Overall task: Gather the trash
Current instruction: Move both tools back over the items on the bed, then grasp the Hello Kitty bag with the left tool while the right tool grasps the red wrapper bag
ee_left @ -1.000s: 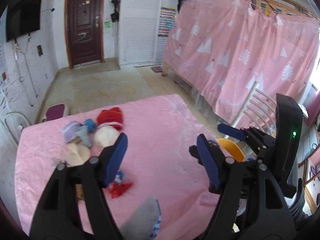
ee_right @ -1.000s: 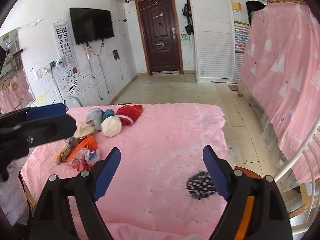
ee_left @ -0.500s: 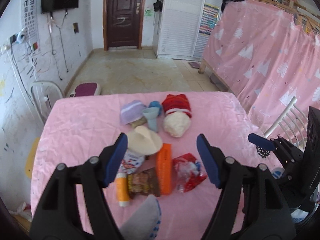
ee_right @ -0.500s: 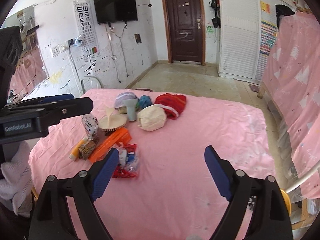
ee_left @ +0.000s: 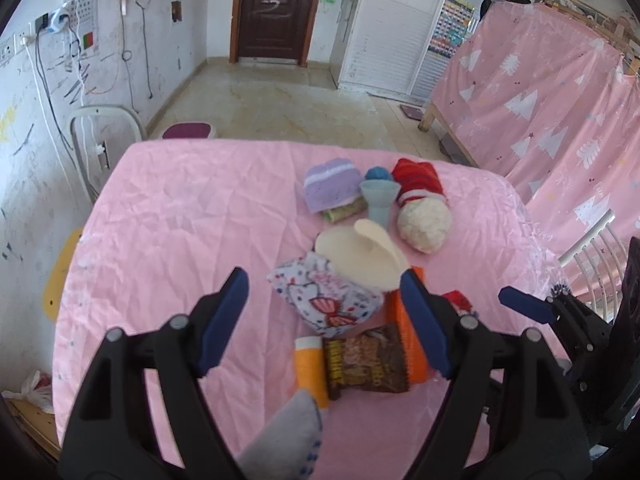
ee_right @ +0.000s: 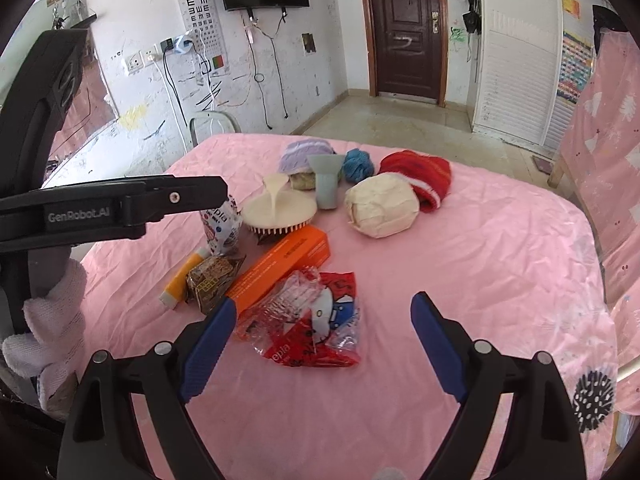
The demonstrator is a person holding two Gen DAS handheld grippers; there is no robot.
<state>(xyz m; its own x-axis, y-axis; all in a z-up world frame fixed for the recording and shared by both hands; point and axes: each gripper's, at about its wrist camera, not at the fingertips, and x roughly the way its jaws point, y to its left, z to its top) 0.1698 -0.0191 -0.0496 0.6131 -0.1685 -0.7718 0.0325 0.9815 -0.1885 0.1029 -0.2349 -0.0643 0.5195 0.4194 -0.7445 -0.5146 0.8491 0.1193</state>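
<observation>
Jaws: left gripper point(ee_left: 324, 312) opening, right gripper point(ee_right: 320, 334) released — both empty
Wrappers: three — red wrapper point(ee_right: 310, 322), brown wrapper point(ee_left: 366, 362), patterned wrapper point(ee_left: 326, 300)
Orange box point(ee_right: 282, 268): one

Each hand-held gripper point(ee_right: 318, 344) is black plastic with blue finger pads point(ee_right: 208, 350) and silver screws. The left hand-held gripper point(ee_left: 324, 320) reads "GenRobot.AI" in grey. A white knit glove point(ee_right: 54, 328) covers the hand.

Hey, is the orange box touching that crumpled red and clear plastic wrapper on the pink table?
Touching. The right wrist view shows the crumpled red and clear plastic wrapper overlapping the near end of the long orange box, with no pink cloth visible between them.
</observation>
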